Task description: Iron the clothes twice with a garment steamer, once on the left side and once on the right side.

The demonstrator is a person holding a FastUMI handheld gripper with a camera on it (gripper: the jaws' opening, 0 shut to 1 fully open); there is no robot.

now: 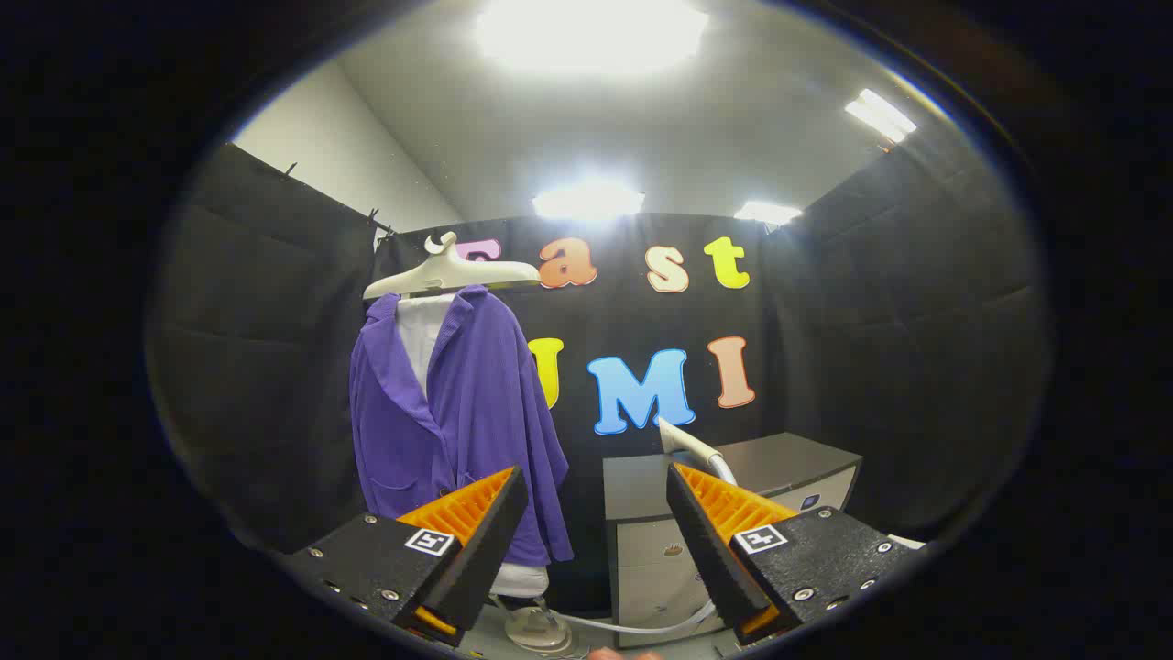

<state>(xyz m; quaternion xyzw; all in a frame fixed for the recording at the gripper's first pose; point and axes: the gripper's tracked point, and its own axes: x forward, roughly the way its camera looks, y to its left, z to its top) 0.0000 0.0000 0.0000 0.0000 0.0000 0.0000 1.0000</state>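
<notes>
While tool [596, 513] gapes, jacket [458, 412] hangs beyond cabinet's [641, 495] edge.

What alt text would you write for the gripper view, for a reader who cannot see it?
The gripper is open and holds nothing, facing a purple jacket on a pale hanger. Beyond the fingers, the garment steamer's head rests on a grey cabinet, its hose looping across the floor below.
</notes>
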